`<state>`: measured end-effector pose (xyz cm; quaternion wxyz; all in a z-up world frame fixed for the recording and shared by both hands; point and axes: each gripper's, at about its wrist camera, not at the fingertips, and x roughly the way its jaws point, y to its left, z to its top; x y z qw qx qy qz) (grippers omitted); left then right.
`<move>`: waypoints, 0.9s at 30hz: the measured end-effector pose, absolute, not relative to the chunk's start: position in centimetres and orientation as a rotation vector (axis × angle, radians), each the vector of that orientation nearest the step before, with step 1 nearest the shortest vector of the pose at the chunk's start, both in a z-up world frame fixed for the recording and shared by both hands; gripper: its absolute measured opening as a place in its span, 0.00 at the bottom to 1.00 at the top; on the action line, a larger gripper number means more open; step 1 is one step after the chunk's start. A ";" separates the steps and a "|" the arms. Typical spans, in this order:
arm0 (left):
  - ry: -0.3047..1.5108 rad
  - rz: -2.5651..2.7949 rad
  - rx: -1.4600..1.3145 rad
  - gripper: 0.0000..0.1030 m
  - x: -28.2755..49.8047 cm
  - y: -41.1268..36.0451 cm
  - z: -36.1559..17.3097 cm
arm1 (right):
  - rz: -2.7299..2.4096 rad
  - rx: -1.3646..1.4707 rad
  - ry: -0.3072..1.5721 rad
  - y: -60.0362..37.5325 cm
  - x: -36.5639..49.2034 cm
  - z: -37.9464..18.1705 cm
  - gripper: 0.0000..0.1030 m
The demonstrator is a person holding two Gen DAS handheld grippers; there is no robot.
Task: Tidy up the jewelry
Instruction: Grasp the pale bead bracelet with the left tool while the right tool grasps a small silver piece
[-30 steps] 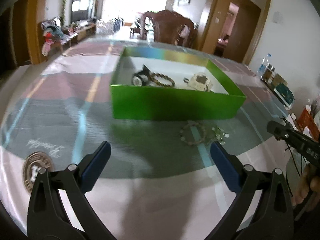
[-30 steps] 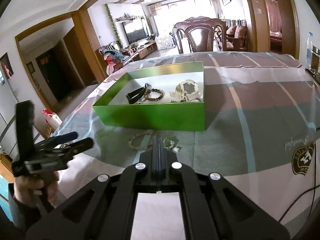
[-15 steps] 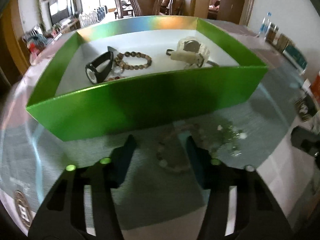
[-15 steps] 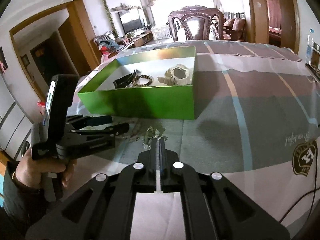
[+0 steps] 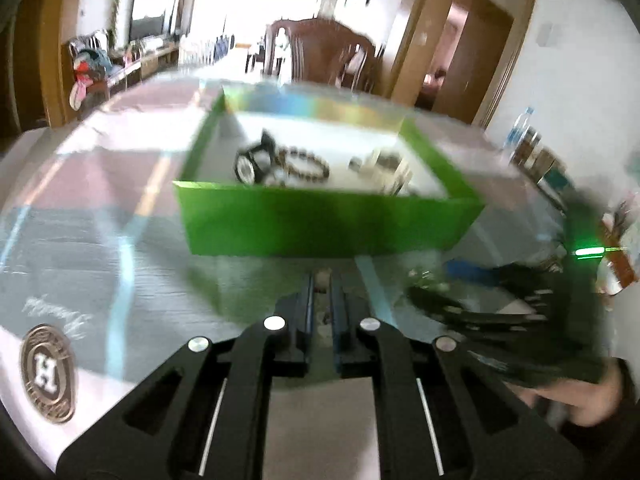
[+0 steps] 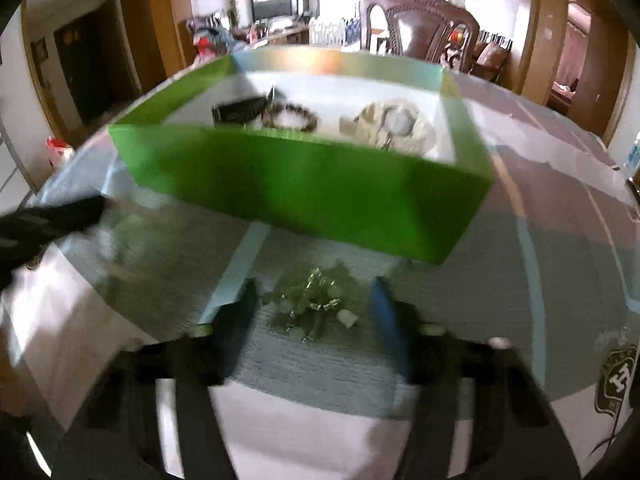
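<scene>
My left gripper [image 5: 323, 280] is shut on a pale bead bracelet [image 5: 322, 300], of which only a sliver shows between the fingers, just in front of the green box [image 5: 320, 228]. My right gripper [image 6: 313, 286] is low over the table with its jaws opening. A cluster of green and silver jewelry [image 6: 316, 306] lies between its blue pads, and they do not touch it. Inside the green box [image 6: 304, 184] lie a black watch [image 6: 240, 108], a brown bead bracelet [image 6: 294, 117] and a white watch [image 6: 394, 126]. Both views are blurred by motion.
The table carries a striped cloth under glass, with a round emblem [image 5: 48, 372] near its front edge. A carved wooden chair [image 6: 420, 20] stands behind the box. Bottles and small boxes [image 5: 534, 152] line the right edge. The left gripper shows as a dark blur [image 6: 52, 220].
The left jaws went from wide open to shut around the pale bracelet in front of the box. The right gripper dropped forward over the green cluster, and its shut jaws parted.
</scene>
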<state>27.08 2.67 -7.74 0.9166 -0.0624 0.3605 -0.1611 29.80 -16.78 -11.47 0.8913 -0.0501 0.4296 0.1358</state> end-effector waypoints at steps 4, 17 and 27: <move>0.651 -0.333 -0.150 0.07 23.9 4.3 -4.9 | 0.295 -0.095 0.887 -16.9 29.3 -11.5 0.26; 0.600 -0.381 -0.154 0.07 18.1 4.8 -3.2 | 0.347 0.070 0.716 -20.8 20.1 -4.7 0.05; 0.621 -0.424 -0.142 0.08 15.1 3.6 -4.0 | 0.370 0.087 0.635 -20.5 15.8 -2.3 0.05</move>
